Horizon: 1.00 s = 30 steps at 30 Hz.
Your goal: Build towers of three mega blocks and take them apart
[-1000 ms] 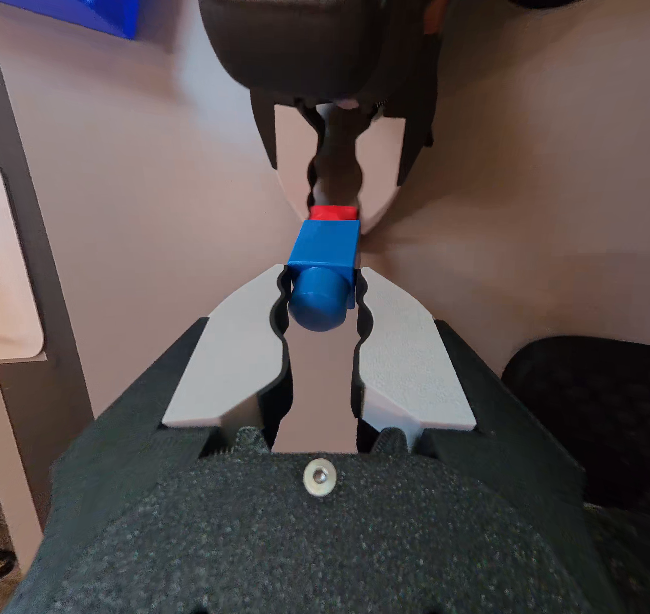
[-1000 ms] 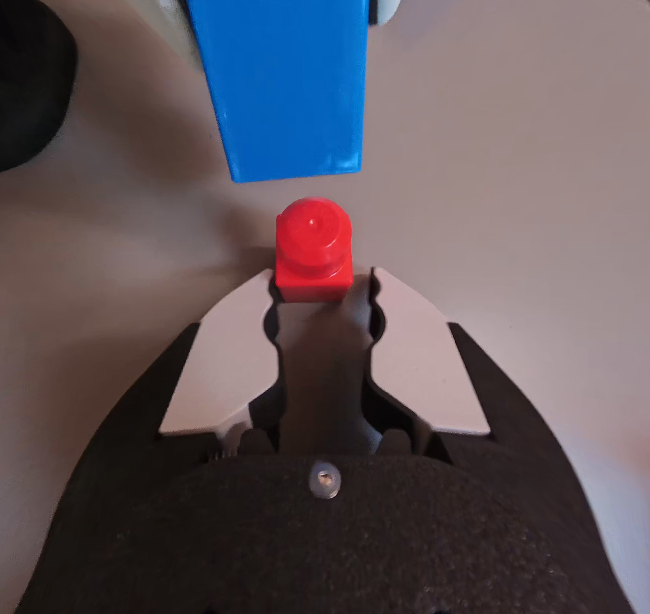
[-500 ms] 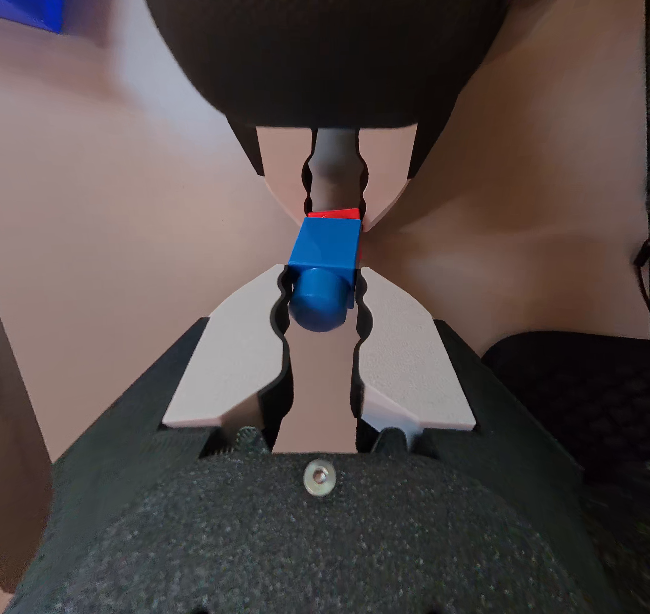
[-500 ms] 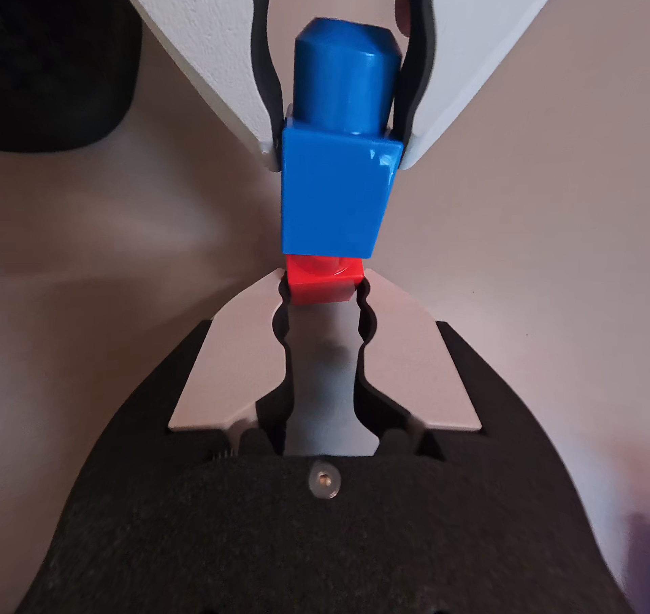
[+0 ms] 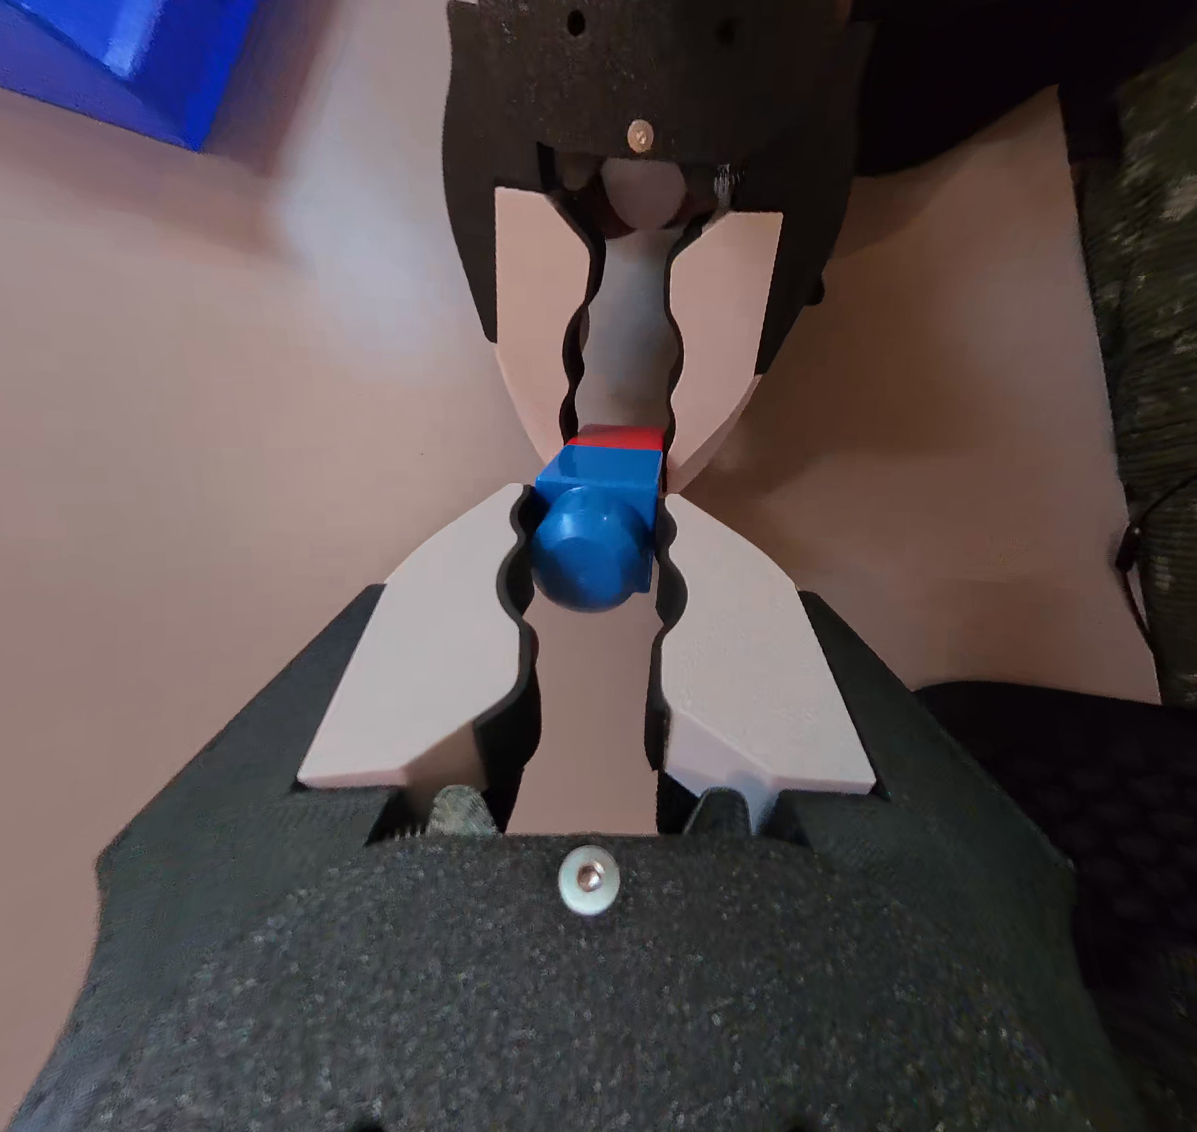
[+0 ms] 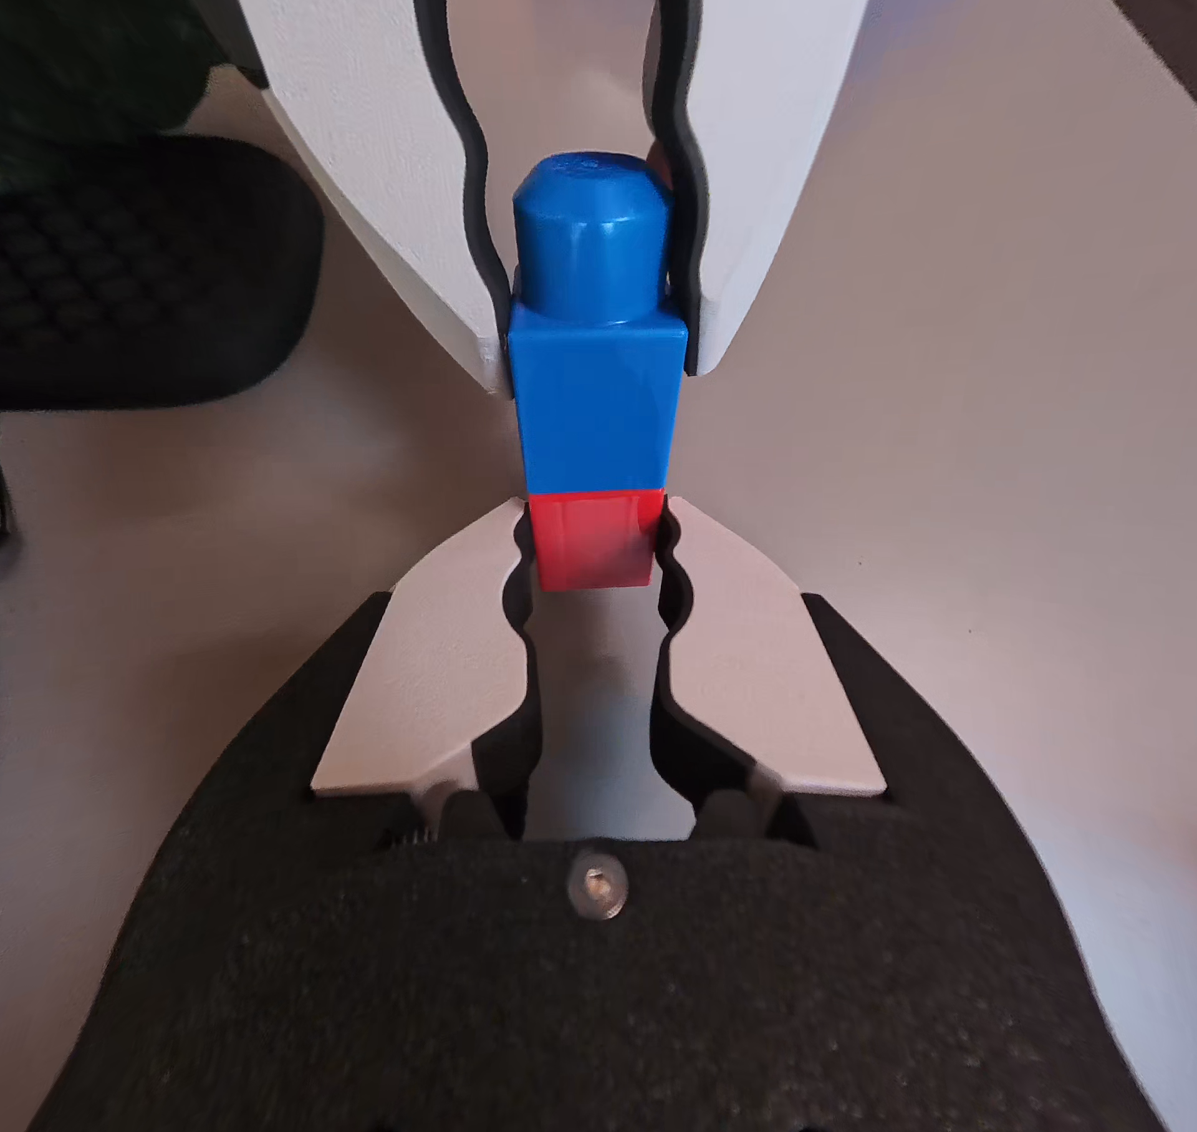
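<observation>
Left gripper (image 5: 592, 505) clamps blue block (image 6: 599, 401), right gripper (image 6: 592, 508) clamps red block (image 6: 592, 540) – faces seated flush (coaxial, fingers opposed) – third block pending

left gripper (image 5: 592, 505) clamped, right gripper (image 6: 596, 505) clamped, tips seemingly nearly touching

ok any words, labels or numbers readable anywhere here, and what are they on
None. The blue block, red block, left gripper, right gripper, the blue bin and the table show no text, brand or number in either view.
</observation>
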Available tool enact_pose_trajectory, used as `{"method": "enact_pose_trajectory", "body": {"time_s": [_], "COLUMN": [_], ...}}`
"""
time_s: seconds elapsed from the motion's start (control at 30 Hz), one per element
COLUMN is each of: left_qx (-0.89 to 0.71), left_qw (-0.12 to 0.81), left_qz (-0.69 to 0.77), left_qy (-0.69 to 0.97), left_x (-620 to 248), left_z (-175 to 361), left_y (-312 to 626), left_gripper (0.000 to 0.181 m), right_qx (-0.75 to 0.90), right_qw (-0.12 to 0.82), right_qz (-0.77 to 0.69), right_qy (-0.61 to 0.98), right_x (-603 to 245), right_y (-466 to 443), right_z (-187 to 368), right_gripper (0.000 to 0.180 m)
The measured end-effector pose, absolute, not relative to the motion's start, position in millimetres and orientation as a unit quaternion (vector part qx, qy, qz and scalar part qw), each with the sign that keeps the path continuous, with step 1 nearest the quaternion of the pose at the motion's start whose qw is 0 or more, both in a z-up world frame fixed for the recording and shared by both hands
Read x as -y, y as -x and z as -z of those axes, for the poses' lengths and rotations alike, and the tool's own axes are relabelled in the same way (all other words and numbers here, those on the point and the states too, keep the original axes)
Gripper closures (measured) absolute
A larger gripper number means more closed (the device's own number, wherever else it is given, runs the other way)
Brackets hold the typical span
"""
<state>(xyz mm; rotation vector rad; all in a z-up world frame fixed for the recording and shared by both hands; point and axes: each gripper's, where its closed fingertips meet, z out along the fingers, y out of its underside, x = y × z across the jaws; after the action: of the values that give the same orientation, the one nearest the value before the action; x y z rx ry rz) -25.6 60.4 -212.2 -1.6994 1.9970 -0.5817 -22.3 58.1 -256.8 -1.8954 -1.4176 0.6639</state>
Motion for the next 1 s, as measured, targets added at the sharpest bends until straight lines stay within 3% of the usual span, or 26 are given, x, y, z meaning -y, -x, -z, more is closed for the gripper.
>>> {"method": "enact_pose_trajectory", "body": {"time_s": [0.23, 0.67, 0.83, 0.87, 0.93, 1.0], "left_qx": [-0.674, -0.664, -0.659, -0.662, -0.676, -0.686], "left_qw": [0.301, 0.333, 0.333, 0.327, 0.314, 0.301], "left_qz": [0.278, 0.279, 0.285, 0.280, 0.256, 0.244], "left_qy": [0.614, 0.609, 0.612, 0.613, 0.615, 0.616], "left_x": [-67, -76, -79, -79, -79, -77], "left_z": [185, 189, 195, 198, 209, 219], "left_y": [20, 15, 13, 14, 15, 13], "left_gripper": [0.145, 0.136, 0.143, 0.144, 0.144, 0.144], "right_qx": [0.496, 0.486, 0.492, 0.497, 0.498, 0.493], "right_qw": [0.400, 0.418, 0.425, 0.422, 0.415, 0.427], "right_qz": [-0.304, -0.321, -0.311, -0.298, -0.289, -0.305], "right_qy": [0.708, 0.697, 0.694, 0.697, 0.705, 0.694], "right_x": [-67, -73, -77, -78, -81, -80], "right_y": [24, 17, 13, 12, 9, 7], "right_z": [226, 220, 225, 229, 231, 222], "right_gripper": [0.144, 0.143, 0.143, 0.142, 0.121, 0.119]}}
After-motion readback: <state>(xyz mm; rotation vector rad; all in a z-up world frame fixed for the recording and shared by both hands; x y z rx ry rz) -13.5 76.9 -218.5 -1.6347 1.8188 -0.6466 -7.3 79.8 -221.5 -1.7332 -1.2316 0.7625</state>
